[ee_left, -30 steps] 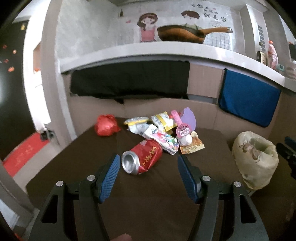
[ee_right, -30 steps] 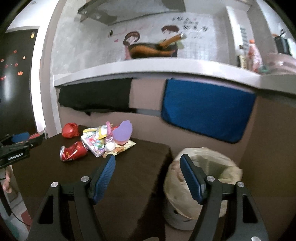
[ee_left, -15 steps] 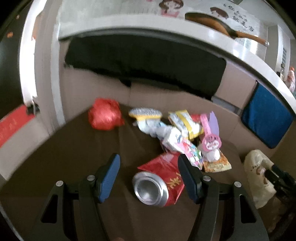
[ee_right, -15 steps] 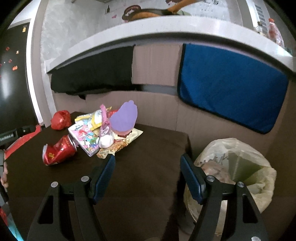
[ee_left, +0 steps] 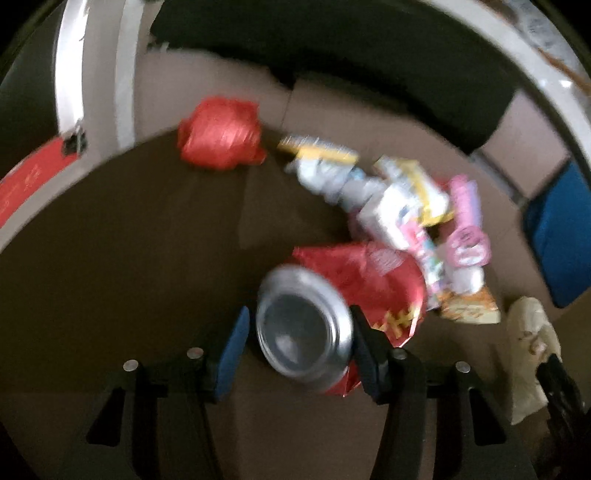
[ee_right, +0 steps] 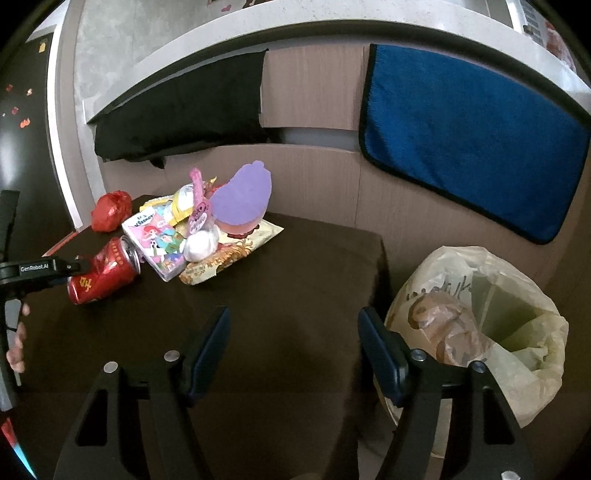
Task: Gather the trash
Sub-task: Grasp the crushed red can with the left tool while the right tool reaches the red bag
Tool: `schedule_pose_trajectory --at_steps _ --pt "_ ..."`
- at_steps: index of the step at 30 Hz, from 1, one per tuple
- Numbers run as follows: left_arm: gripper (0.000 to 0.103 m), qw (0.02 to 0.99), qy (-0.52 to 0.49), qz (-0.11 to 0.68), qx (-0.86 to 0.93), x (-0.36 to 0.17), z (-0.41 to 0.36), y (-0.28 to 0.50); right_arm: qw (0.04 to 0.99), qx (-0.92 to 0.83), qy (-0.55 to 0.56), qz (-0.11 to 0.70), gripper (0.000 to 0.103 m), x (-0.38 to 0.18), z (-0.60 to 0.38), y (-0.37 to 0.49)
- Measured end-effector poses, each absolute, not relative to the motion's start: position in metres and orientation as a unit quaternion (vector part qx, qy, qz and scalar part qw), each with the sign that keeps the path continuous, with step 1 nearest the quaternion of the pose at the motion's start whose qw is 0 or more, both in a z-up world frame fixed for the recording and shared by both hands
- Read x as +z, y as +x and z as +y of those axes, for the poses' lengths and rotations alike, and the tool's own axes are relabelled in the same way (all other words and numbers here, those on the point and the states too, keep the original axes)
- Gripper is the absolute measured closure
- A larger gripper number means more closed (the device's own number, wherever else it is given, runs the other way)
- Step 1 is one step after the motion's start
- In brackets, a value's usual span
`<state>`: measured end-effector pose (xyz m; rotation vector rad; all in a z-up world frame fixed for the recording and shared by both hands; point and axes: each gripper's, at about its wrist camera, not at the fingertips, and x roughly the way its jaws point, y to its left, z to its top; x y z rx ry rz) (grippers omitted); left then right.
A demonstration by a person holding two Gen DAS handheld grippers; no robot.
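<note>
Between the closing left tool [ee_left: 297, 341] pads lies a red can [ee_left: 332, 306], ungripped.

Motion blur smears the whole left wrist view: lettering on the red can [ee_left: 343, 306] and the wrappers [ee_left: 399, 206] cannot be read. Whether the left gripper's [ee_left: 295, 338] pads touch the can is unclear. The bin bag [ee_left: 532, 343] is half cut off at right.

Home kitchen: counter ledge [ee_right: 258, 33], hanging towels [ee_right: 469, 129], lined bin [ee_right: 517, 332].
</note>
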<state>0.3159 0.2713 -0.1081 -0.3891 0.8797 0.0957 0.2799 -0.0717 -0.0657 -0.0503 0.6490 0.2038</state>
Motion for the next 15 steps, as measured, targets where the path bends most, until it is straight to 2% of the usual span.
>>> schedule_pose_trajectory --at_steps 2,3,7,15 --pt "0.047 0.885 -0.199 0.417 0.051 -0.11 0.274 0.316 0.942 0.104 -0.023 0.319 0.035 -0.064 -0.071 0.28" --pt "0.052 0.884 -0.204 0.418 0.054 -0.11 0.275 0.317 0.942 0.105 -0.024 0.316 0.035 -0.063 -0.07 0.278" --pt "0.052 0.885 -0.244 0.392 0.047 -0.106 0.29 0.313 0.948 0.098 -0.045 0.3 0.035 -0.055 -0.064 0.272" --pt "0.052 0.93 -0.182 0.315 0.054 -0.066 0.323 0.26 0.946 0.149 -0.078 0.276 0.035 -0.013 -0.006 0.294"
